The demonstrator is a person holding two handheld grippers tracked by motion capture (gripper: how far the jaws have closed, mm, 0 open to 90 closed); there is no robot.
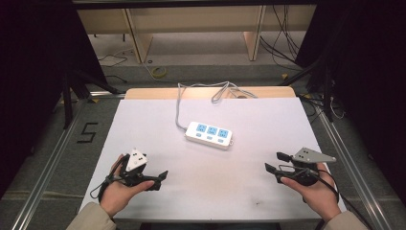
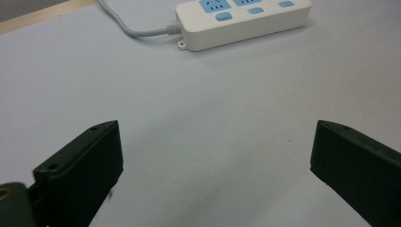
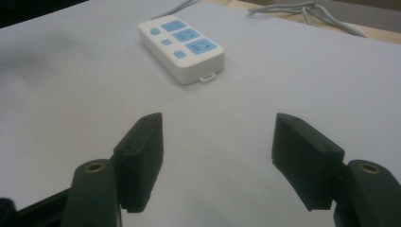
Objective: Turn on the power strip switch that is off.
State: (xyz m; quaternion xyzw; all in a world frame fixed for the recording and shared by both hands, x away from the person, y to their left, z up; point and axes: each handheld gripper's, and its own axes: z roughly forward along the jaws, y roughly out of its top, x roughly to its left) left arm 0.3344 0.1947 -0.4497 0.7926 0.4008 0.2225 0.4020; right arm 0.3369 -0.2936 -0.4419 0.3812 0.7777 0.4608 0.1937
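Note:
A white power strip [image 1: 209, 134] with three blue sockets and blue switches lies flat near the middle of the white table sheet [image 1: 206, 196]. Its grey cord [image 1: 179, 108] runs off the strip's left end toward the back. At the front left, my left gripper [image 1: 160, 180] is held in a hand, open, with nothing between its jaws. In the left gripper view the left gripper [image 2: 215, 146] points at bare sheet, the strip [image 2: 246, 21] well ahead. My right gripper [image 1: 276, 162] is at the front right, open and empty. In its own view the right gripper [image 3: 217, 142] faces the strip [image 3: 182, 45] from a distance.
The cord's slack [image 1: 218, 91] lies bunched on the wooden table edge [image 1: 158, 92] at the back. Metal rails [image 1: 352, 167] flank the table, and dark stand legs [image 1: 67, 100] rise at the left. Wooden shelving [image 1: 139, 38] and loose cables stand on the floor beyond.

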